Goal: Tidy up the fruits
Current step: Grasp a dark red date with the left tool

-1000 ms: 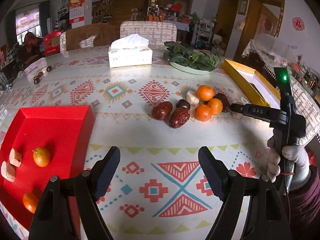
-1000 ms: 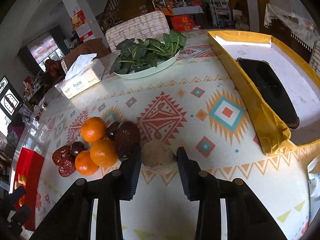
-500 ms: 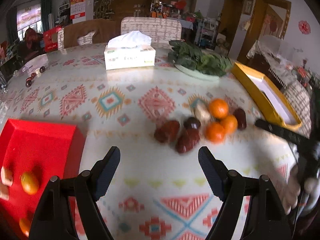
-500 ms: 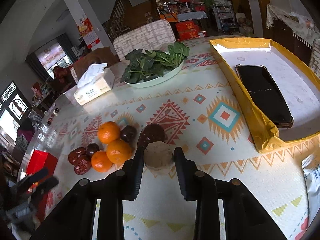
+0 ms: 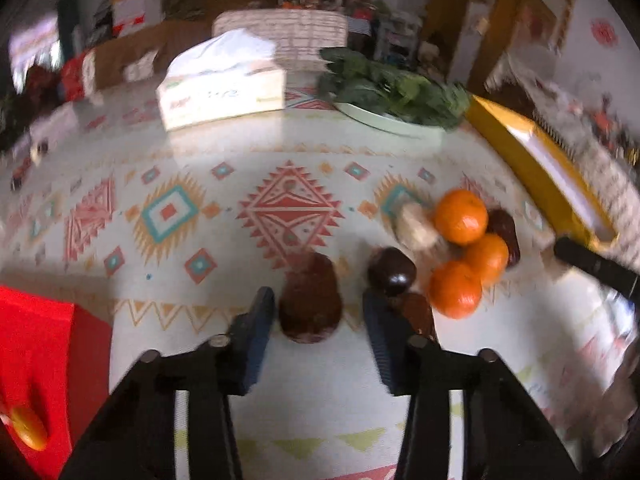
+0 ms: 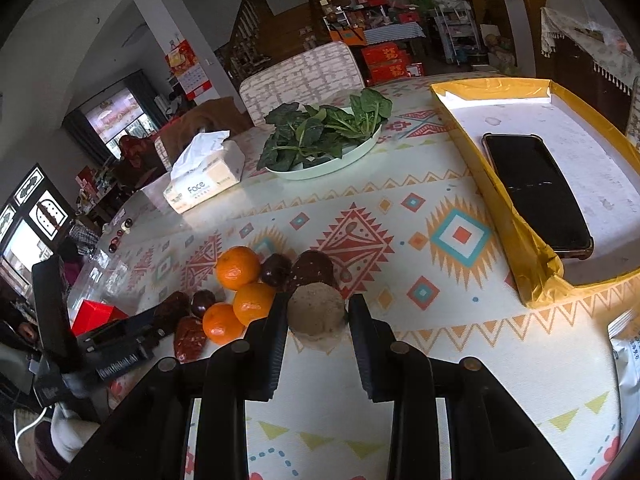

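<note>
Our left gripper [image 5: 318, 322] is closing around a red date [image 5: 310, 304] on the table [image 5: 200, 168], while our right gripper [image 6: 318, 322] clamps a pale chunk [image 6: 317, 314], so we can sort each into a tray.

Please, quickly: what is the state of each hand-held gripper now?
Left hand-held gripper: closing around a dark red date, pads not yet touching.
Right hand-held gripper: shut on a beige chunk.

3 oranges [image 6: 237, 267], 2 red dates [image 6: 189, 338], 1 tissue box [image 6: 205, 184], 1 phone [image 6: 536, 196]
</note>
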Demonstrator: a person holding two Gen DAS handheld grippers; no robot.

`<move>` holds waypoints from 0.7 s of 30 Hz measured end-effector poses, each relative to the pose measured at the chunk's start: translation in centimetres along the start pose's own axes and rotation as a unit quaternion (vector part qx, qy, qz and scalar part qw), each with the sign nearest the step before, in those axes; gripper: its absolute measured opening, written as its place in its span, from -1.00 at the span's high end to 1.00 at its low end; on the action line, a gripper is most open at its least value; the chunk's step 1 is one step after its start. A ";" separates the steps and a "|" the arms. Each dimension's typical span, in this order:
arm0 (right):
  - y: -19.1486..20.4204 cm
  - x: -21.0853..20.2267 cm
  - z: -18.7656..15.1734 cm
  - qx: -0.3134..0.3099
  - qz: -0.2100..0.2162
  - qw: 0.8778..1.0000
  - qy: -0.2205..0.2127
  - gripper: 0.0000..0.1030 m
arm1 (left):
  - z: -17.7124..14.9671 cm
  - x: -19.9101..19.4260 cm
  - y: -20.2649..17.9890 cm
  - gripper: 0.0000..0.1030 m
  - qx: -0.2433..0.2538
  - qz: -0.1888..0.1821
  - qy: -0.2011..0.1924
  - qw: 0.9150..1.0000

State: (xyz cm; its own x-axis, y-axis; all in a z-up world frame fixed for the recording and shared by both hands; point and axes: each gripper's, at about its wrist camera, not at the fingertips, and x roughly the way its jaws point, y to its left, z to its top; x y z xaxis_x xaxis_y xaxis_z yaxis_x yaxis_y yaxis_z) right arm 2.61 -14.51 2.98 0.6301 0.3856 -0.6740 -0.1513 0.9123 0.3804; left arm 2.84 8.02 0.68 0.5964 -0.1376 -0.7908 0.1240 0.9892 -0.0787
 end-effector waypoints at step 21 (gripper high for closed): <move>0.9 1.1 -1.1 0.020 0.098 0.994 0.032 0.35 | -5.9 -14.2 6.0 0.41 -0.079 0.040 -0.124 0.988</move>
State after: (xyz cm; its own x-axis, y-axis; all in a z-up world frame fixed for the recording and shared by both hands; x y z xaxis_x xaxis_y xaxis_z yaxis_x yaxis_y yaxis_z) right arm 2.34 -13.14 1.94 0.5415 0.5647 -0.6229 -0.2348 0.8130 0.5329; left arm -9.57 16.18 7.82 0.7783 -0.0475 -0.6261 -0.0450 0.9904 -0.1311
